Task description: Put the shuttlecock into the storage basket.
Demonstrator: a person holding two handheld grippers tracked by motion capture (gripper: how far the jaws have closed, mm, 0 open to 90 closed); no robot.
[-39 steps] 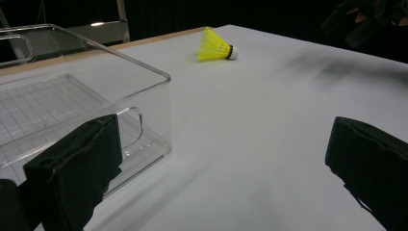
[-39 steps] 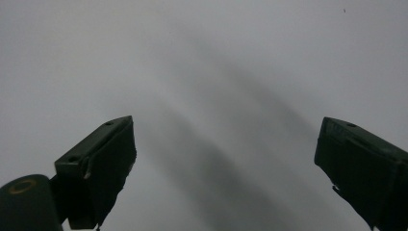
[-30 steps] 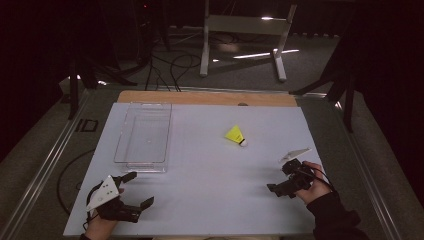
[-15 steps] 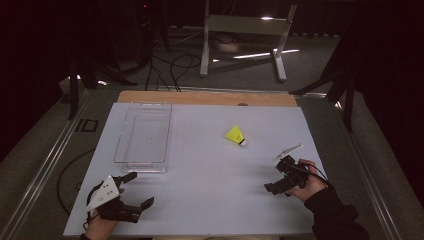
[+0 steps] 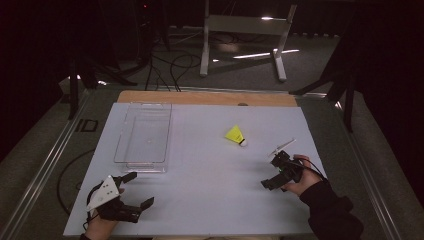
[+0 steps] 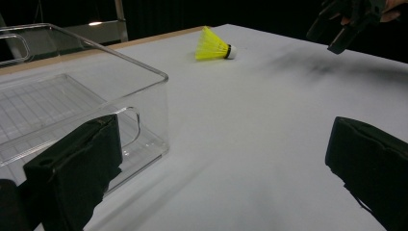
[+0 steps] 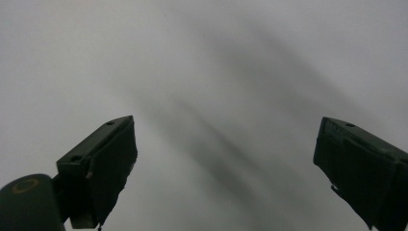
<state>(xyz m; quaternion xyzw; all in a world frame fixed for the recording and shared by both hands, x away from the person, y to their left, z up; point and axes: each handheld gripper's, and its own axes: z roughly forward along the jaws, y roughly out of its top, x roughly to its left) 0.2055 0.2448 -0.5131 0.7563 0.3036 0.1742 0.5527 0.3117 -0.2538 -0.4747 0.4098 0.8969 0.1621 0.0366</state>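
Yellow shuttlecock (image 5: pixel 235 135) on white surface (image 5: pixel 210 200), approx 11 o'clock from right tongs (image 5: pixel 274 170), spread, empty. Approach low, pinch skirt gently; left tongs (image 5: pixel 135 192) spread w/ nothing held.

A metal stand (image 5: pixel 243 30) and cables (image 5: pixel 172 62) lie beyond the table.

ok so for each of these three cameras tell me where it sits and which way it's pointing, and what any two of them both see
High view: fixed above the person's side, looking forward and down on the table; shows both hands, the left gripper and the right gripper.
Left gripper view: rides the left gripper, low over the table, facing the clear tray and the shuttlecock; its two black jaws stand wide apart.
Right gripper view: rides the right gripper, pointing down at bare white tabletop; jaws wide apart.
Shared: high and left gripper views both show tray, shuttlecock and right gripper.
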